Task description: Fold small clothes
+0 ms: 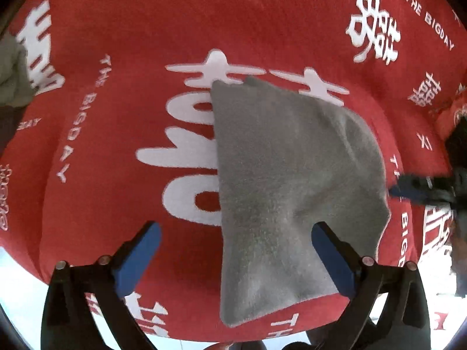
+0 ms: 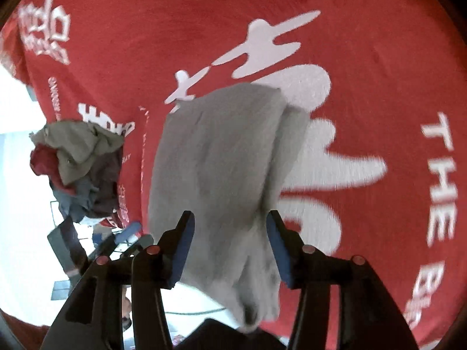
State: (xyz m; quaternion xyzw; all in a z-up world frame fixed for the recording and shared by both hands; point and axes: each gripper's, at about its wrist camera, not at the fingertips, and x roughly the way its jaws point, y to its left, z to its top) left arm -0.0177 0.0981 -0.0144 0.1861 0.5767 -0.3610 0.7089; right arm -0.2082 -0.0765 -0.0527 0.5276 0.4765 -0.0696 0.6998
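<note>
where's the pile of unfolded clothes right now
In the right wrist view the pile of clothes sits at the left edge of the red blanket, left of the grey cloth.

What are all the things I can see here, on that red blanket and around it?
Grey cloth: one, grey, lying on the blanket between both grippers' fingers.
Red blanket: one, red with white characters and lettering, underneath everything.
Pile of clothes: one heap, olive, red, blue and dark pieces, at the blanket's edge.
Left gripper: one, black with blue pads, open.
Right gripper: one, black with blue pads, open around the cloth.
</note>
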